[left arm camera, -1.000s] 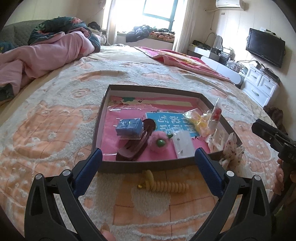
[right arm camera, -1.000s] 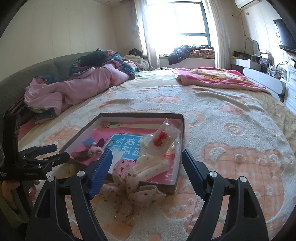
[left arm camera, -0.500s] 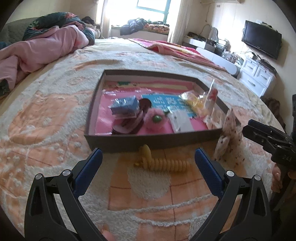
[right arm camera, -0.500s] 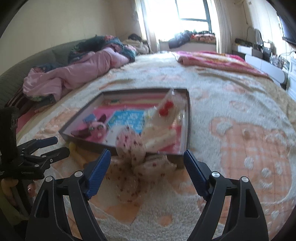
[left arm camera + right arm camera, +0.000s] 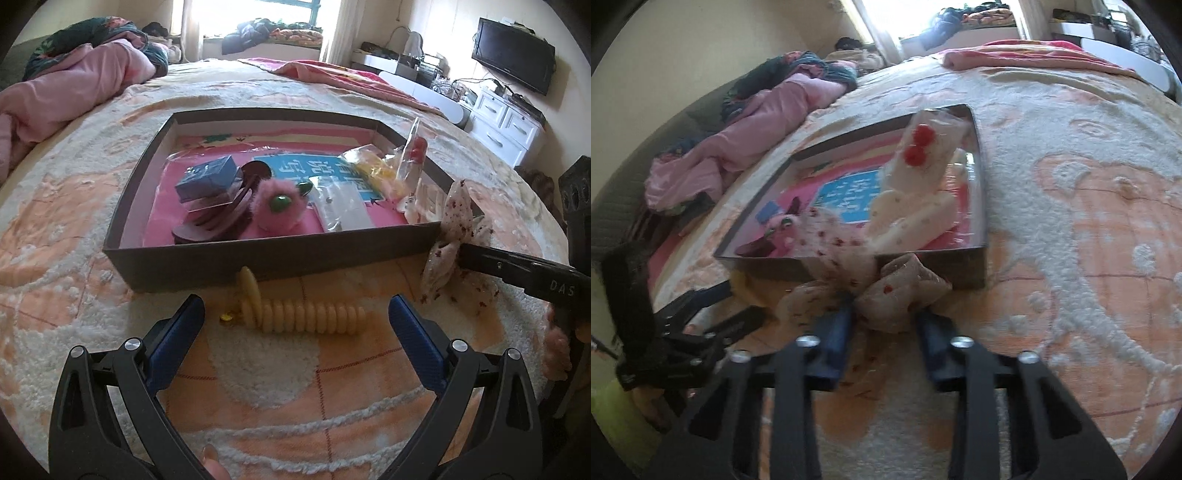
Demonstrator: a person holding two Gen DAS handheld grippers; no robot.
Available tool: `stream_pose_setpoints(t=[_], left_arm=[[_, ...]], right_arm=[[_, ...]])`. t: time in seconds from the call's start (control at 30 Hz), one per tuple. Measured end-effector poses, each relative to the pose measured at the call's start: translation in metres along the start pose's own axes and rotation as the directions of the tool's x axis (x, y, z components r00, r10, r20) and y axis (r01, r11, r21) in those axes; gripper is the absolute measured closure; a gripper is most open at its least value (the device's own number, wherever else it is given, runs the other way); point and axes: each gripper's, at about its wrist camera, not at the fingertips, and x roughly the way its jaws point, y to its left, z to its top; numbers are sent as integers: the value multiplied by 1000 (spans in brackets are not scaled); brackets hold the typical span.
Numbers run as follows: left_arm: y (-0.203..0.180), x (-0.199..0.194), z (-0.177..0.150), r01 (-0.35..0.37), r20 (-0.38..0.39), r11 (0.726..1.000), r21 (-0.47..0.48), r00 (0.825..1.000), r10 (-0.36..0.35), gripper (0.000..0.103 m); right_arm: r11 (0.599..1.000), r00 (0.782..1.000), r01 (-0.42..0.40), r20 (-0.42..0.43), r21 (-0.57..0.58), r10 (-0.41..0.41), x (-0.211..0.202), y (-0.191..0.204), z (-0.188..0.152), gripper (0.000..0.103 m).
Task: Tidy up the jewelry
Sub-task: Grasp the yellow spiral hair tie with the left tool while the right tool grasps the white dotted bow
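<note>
Most jewelry already sits in the box [image 5: 236,264] on the bed. My right tongs [image 5: 882,325] pinch the spotted bow [image 5: 901,291] outside it; my left tongs [image 5: 295,321] gape, unclenched, over the cream spiral clip [image 5: 303,314].

Left gripper [image 5: 295,317] jaws wide apart, hovering over the blanket [image 5: 258,387], straddling the yellow spiral hair tie [image 5: 299,314] that lies just in front of the box [image 5: 258,258]. Box holds a blue packet [image 5: 208,177], pink pom-pom [image 5: 280,206] and clear bags. Right gripper [image 5: 461,254] comes in from the right, pinching the spotted fabric bow [image 5: 458,225] at the box's near right corner.
</note>
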Motion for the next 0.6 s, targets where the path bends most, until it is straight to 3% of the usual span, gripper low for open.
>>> stream_pose_setpoints(t=[0.1, 0.23, 0.33, 0.6], left_arm=[[-3, 4, 1, -18, -17, 1000, 4, 1000, 18, 12], [-3, 6, 1, -42, -27, 999, 4, 999, 42, 32], [-2, 5, 2, -50, -29, 999, 3, 998, 50, 39], [-1, -5, 0, -27, -26, 1000, 9, 999, 28, 41]], right_arm=[[998, 1000, -5, 16, -55, 6, -5, 10, 1, 86], [994, 998, -28, 51, -106, 33, -14, 22, 4, 88], [991, 996, -39, 76, -131, 49, -21, 28, 6, 88], [987, 992, -56, 106, -148, 72, -30, 32, 11, 88]])
